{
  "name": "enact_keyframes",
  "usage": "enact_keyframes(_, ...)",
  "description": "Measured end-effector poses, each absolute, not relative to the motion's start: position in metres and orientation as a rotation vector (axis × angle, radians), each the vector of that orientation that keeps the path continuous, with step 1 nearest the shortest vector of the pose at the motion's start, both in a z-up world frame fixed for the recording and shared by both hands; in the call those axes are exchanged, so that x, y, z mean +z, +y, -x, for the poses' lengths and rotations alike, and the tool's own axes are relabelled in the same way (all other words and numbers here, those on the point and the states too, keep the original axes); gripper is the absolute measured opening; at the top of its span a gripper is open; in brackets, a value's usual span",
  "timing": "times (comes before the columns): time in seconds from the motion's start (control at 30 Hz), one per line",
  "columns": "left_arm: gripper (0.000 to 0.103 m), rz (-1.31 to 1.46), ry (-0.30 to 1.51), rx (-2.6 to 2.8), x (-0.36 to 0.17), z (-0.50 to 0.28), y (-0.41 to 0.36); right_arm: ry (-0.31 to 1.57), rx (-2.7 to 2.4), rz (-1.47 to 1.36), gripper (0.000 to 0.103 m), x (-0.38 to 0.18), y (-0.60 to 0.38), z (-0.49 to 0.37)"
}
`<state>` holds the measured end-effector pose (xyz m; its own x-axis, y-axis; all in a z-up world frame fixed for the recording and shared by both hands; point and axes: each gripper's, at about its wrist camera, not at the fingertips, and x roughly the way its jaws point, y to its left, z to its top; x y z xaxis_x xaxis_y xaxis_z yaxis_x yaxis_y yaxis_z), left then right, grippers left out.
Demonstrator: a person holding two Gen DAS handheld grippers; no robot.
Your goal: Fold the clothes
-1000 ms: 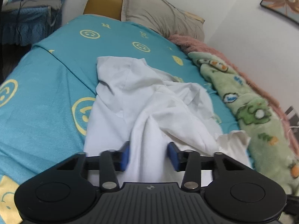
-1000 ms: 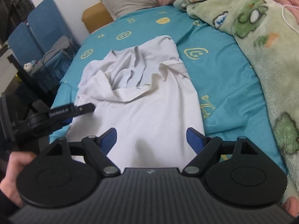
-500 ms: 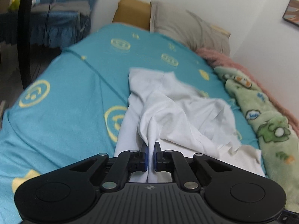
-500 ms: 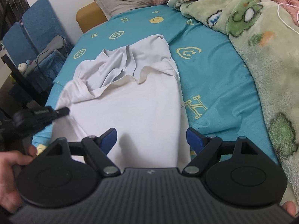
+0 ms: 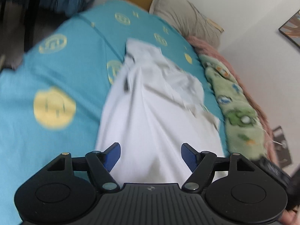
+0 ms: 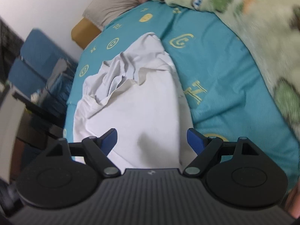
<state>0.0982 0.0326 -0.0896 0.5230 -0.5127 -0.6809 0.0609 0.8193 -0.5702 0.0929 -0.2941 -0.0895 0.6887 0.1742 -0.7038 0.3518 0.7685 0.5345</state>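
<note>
Left grip on the shirt let go, cloth dropped flat.

Half a second back, clamped on a raised fold of the white shirt [image 5: 150, 112]; now left gripper [image 5: 151, 156] with blue pads spread wide, having just been opening, nothing pinched between them. Ridge of cloth gone, near part of the shirt lying smooth on the teal sheet [image 5: 56, 75], bunched only at the far end. Left view shifted and blurred. In the right view, left gripper and the hand holding it no longer at the left edge.
</note>
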Motion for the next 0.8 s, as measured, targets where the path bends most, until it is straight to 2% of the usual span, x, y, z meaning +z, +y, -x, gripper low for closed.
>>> enact_keyframes(0.3, 0.08, 0.624, 1.148, -0.385, -0.139, -0.089, 0.015, 0.799, -0.088, -1.08, 0.083, -0.102, -0.323, -0.058)
enact_keyframes(0.53, 0.079, 0.756, 1.087, -0.342, -0.15, -0.096, 0.021, 0.814, -0.086, -1.265, 0.084, -0.118, -0.323, -0.027)
enact_keyframes(0.67, 0.071, 0.796, 1.031, -0.274, -0.152, -0.099, 0.027, 0.862, -0.1, -1.276, 0.084, -0.129, -0.311, -0.032)
enact_keyframes(0.73, 0.063, 0.826, 1.014, -0.246, -0.154, -0.1, 0.03, 0.88, -0.092, -1.244, 0.084, -0.133, -0.305, -0.039)
enact_keyframes(0.8, 0.049, 0.837, 1.003, -0.217, -0.156, -0.101, 0.033, 0.893, -0.124, -1.206, 0.083, -0.14, -0.298, -0.046)
